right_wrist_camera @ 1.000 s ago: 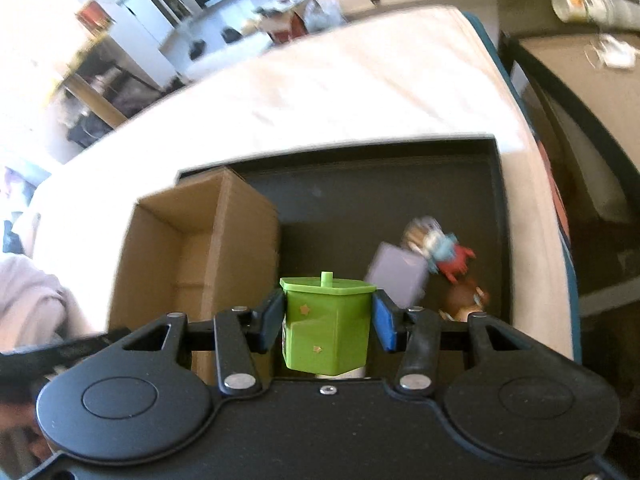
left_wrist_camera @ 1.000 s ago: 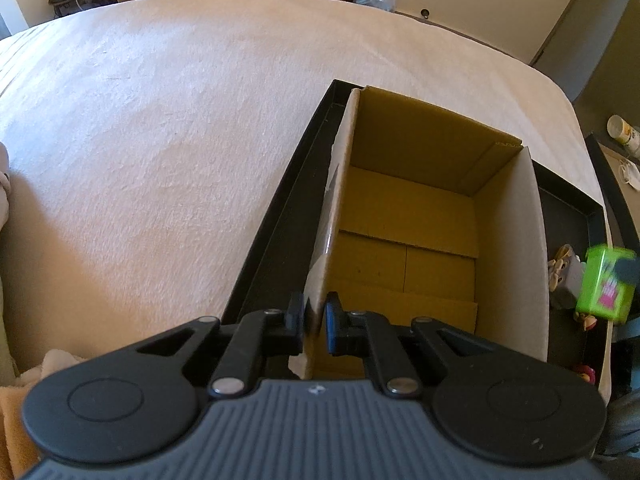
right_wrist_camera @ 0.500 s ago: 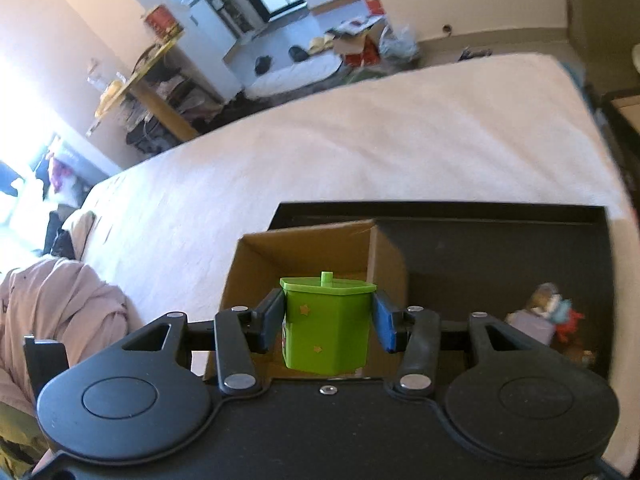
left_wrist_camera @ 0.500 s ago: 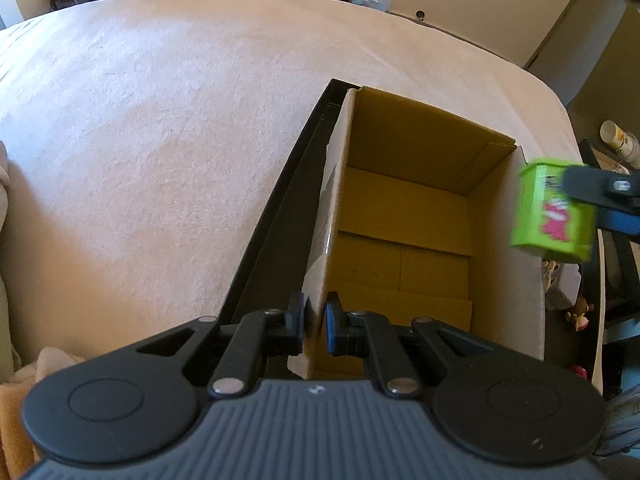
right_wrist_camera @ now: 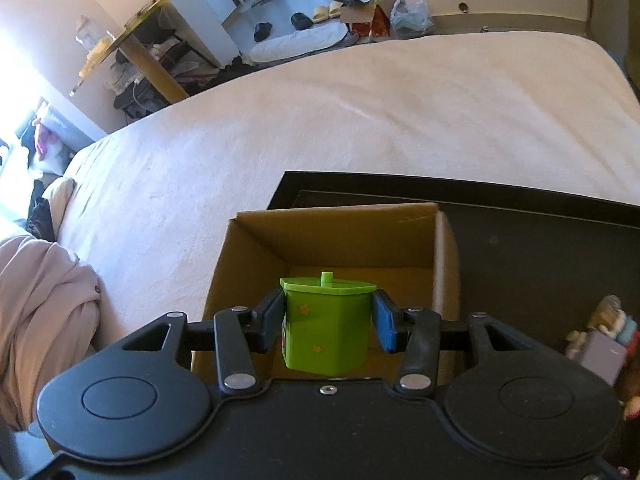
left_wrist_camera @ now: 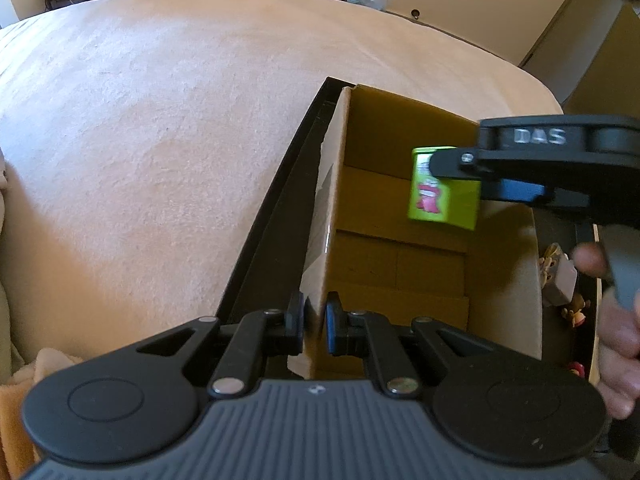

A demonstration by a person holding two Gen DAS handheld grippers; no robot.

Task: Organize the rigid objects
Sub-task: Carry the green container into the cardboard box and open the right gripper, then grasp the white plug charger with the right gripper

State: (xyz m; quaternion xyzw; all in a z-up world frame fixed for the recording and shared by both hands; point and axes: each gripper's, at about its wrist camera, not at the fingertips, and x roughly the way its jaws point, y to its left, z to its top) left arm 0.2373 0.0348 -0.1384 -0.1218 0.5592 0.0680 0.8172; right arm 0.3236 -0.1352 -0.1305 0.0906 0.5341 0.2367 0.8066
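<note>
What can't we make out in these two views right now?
- Small toys, left wrist view: too small, partly cut off by the hand.
- Green container, left wrist view: print blurred; right tongs cover part.
- Cardboard box floor, right wrist view: near part hidden behind container and tongs.

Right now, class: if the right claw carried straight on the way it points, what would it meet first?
Probably the floor inside the cardboard box; the right claw, gripping the green container, points down into its opening.

You've got a big cream bedspread filling most of the room, a pinkish garment bunched at its left edge, slippers on the floor behind, and a cluttered yellow-legged side table near the window.
</note>
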